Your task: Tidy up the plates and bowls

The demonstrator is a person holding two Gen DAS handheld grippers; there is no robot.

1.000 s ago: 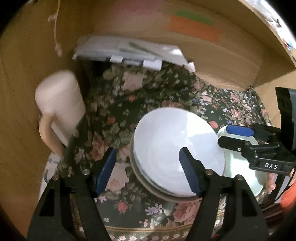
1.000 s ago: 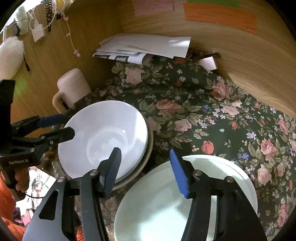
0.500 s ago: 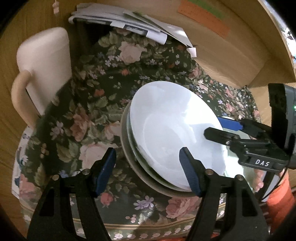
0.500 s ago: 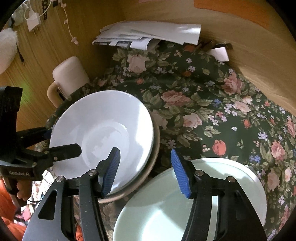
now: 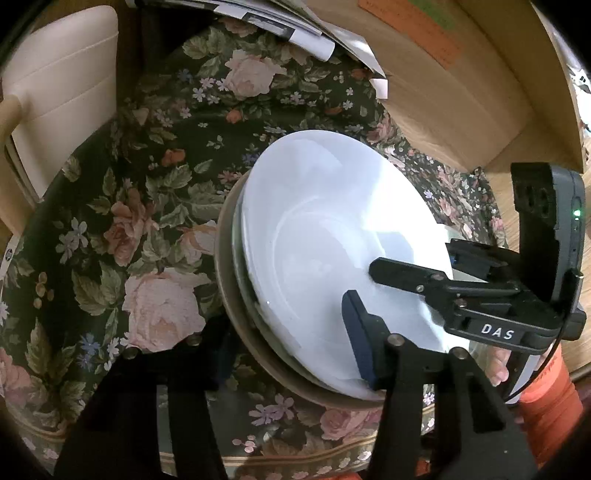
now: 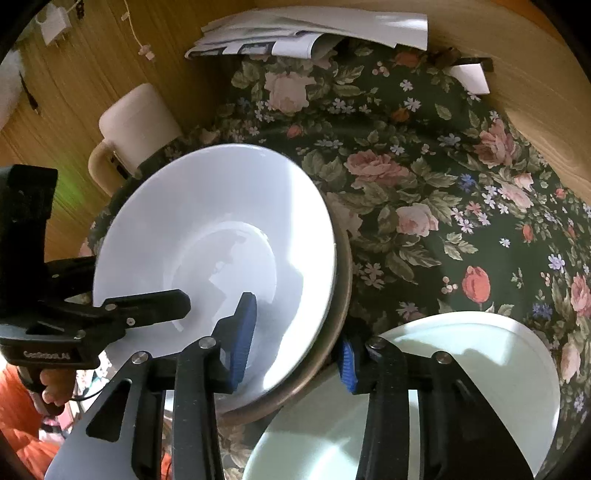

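Seen along the left gripper (image 5: 291, 339), a stack of dishes sits on a dark floral tablecloth (image 5: 155, 206): a white bowl (image 5: 332, 236) nested on top, thinner rims under it, and a tan-rimmed dish (image 5: 229, 295) at the bottom. The stack's near-left edge lies between this gripper's two fingers. One blue-padded finger (image 5: 360, 339) is inside the white bowl; the other is in shadow outside the tan rim. Its jaws are closing with the rim between them, and whether the pads already press cannot be told from this view. The right gripper (image 5: 413, 266) reaches in from the right, one black finger over the bowl's inner wall. A cream chair back (image 5: 55, 85) and loose papers (image 5: 280, 26) stand beyond.

From the right gripper's own camera (image 6: 295, 336), the same white bowl (image 6: 207, 236) fills the left half. Its inner pad (image 6: 242, 332) lies against the bowl's inside wall, the outer pad against the outside of the tan rim (image 6: 332, 343). These jaws are closing too, with the stacked rims between them (they look close to contact). A pale green plate (image 6: 461, 376) lies just beside the stack, lower right. The left gripper (image 6: 140, 306) enters opposite.

Each hand takes its own near side, so the stack sits straight between them, which suggests a level, two-handed lift.
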